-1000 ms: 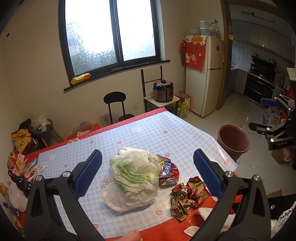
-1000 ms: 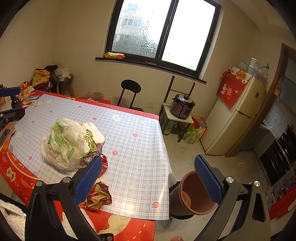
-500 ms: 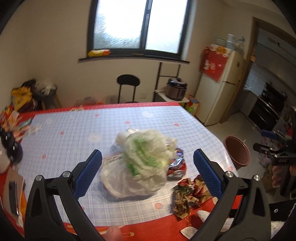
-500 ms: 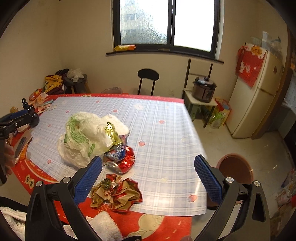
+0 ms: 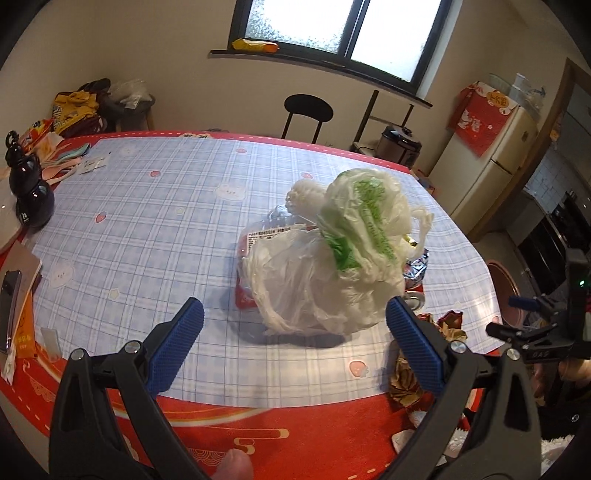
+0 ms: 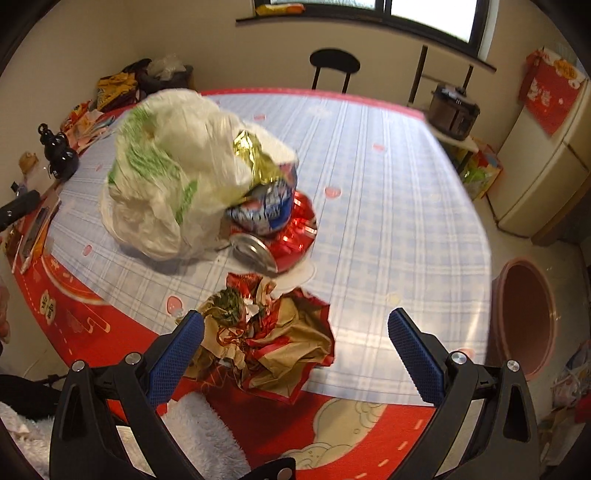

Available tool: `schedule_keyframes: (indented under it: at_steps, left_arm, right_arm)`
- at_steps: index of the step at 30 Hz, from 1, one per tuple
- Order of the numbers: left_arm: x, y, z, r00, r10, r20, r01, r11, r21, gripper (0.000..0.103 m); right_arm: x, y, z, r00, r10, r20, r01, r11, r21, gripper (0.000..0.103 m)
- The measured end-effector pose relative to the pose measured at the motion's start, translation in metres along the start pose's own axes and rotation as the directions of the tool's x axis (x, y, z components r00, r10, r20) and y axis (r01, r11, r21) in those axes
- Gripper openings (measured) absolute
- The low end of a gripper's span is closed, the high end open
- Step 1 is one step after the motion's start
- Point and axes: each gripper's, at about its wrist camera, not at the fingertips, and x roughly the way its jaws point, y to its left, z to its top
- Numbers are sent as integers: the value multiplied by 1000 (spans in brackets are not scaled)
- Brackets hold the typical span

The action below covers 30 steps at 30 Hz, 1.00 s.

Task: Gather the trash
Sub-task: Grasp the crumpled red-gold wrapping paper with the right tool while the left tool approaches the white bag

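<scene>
Kitchen-dining rm w/ a dark-framed window (image 5: 332,33), black chair (image 5: 308,110) by the wall, cream fridge (image 5: 491,162) off to the right. We hold both grippers over a table (image 5: 147,236) covered w/ a blue plaid cloth, red border along the near edge.

Our left gripper (image 5: 293,349) hangs above the near edge, jaws spread wide, nothing between the blue pads. Straight ahead of it sits the trash pile: a crumpled white plastic bag (image 5: 332,273) w/ green print, lying over a red-and-white food pkg (image 5: 258,240).

Our right gripper (image 6: 295,354) is also spread wide, holding nothing. Between its fingers, at the table's near edge, lies a wad of crumpled red-gold wrapping paper (image 6: 273,339); the left finger sits just beside the wad, but we can't tell if it touches. Beyond the wad is a crushed red can (image 6: 280,243) on its side, silver top facing us, touching a blue-white foil wrapper (image 6: 267,210) and a gold foil scrap (image 6: 251,155) tucked against the bag.

On the floor, right of the table, stands a brown round bin (image 6: 524,317), open top, well apart from the pile.

Far-left table edge: a black gourd-shaped bottle (image 5: 26,184), a phone (image 5: 9,306) and some papers.
</scene>
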Motion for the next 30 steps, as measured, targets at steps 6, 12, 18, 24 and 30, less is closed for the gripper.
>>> schedule_keyframes:
  at_steps: [6,12,18,24,30]
  left_arm:
    - [6,7,-2,1000,5,15,-5,1000,-22,97]
    - [20,15,-6,1000,-11,-24,10,999,-35,97]
    - [20,15,-3,1000,-15,-23,15,1000,-21,97]
    - [21,17,-7,999,-20,-35,19,999,-27,97]
    - [23,15,-10,998,-28,-47,27,999,-24,97]
  right_arm:
    - [46,-10,-14,994,-9,-108,16,998,65,98]
    - [84,-11,-19,981,-21,-192,36,997,74,92]
    - [99,-5,-21,978,11,-211,9,995,97,84]
    - [104,-2,-26,975,30,-219,-5,994,113,77]
    - [95,0,-39,982,51,-182,-28,992,125,70]
